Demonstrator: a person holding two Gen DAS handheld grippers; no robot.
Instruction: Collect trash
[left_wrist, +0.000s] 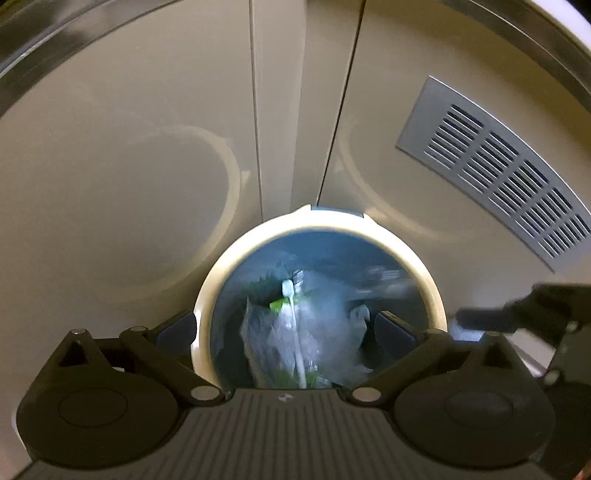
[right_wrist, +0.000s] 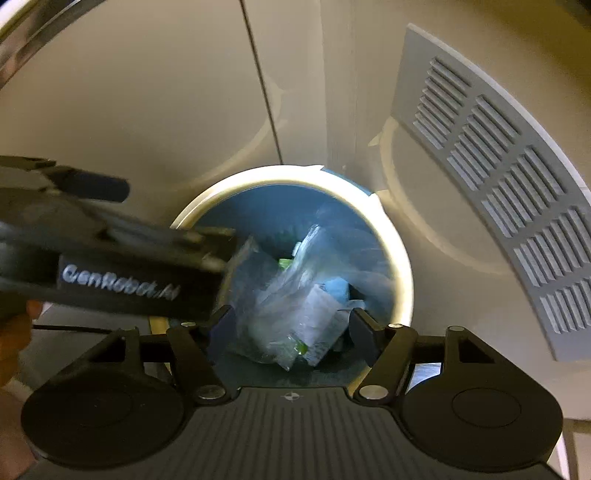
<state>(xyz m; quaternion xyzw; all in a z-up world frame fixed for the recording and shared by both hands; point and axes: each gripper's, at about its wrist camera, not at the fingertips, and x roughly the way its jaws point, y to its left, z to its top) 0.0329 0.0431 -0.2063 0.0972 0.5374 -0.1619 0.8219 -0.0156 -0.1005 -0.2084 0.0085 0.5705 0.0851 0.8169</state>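
A round blue bin with a cream rim (left_wrist: 221, 266) stands below both grippers; it also shows in the right wrist view (right_wrist: 400, 266). Inside lies crumpled clear plastic wrapping with green and white bits (left_wrist: 295, 332), also seen in the right wrist view (right_wrist: 291, 314). My left gripper (left_wrist: 284, 328) is open above the bin, its jaws spread wide over the wrapping. My right gripper (right_wrist: 291, 332) is open above the bin, nothing between its fingers. The left gripper's black body (right_wrist: 110, 273) crosses the right wrist view at the left. The right gripper (left_wrist: 517, 314) shows at the right edge of the left wrist view.
Beige cabinet doors with vertical seams (left_wrist: 258, 110) stand behind the bin. A grey vent grille (left_wrist: 509, 173) sits on the panel to the right, also in the right wrist view (right_wrist: 509, 184). A metal edge (left_wrist: 55, 48) runs along the top.
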